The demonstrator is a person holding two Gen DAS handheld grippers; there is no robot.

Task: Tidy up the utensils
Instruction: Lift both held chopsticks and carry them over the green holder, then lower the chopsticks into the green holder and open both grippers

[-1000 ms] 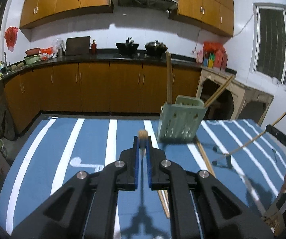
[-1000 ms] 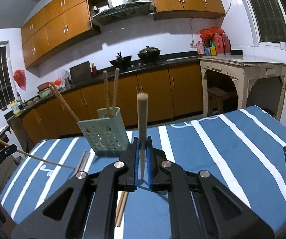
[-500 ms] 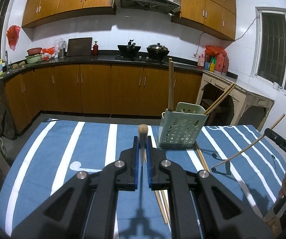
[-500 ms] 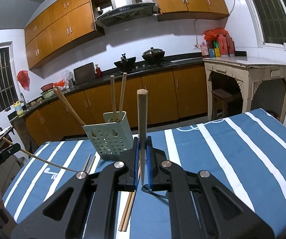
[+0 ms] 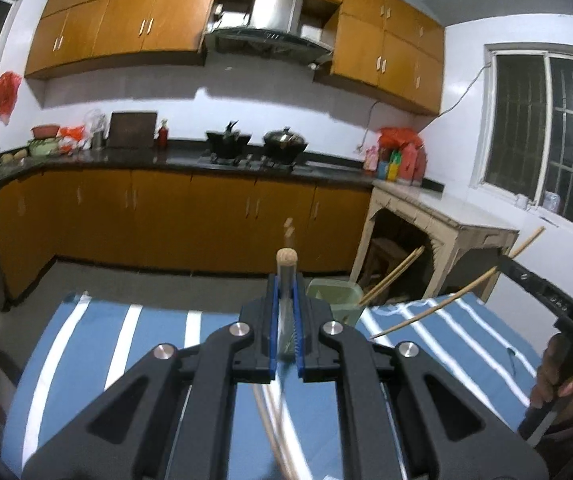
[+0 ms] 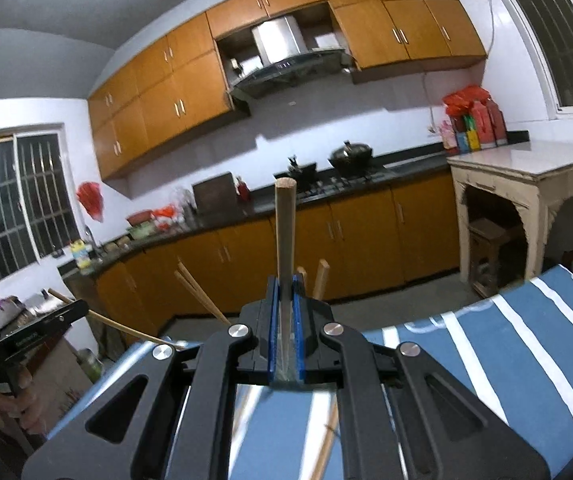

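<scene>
Green holder (image 5: 332, 294) sits on the striped tablecloth (image 5: 86, 344) with several chopsticks already standing in it; more lie loose under the grippers, so work remains. Left gripper (image 5: 286, 312) clamps one chopstick (image 5: 286, 258), right gripper (image 6: 285, 320) clamps another (image 6: 285, 232), both above the table. No writing legible

My left tool (image 5: 286, 316) covers most of the green utensil holder (image 5: 336, 294); only its rim shows. From my right tool (image 6: 285, 320) the holder is wholly hidden, with just chopstick tips (image 6: 320, 276) rising behind. The loose chopsticks on the tabletop (image 5: 274, 428) are smeared with blur and cut by the frame's bottom edge.
</scene>
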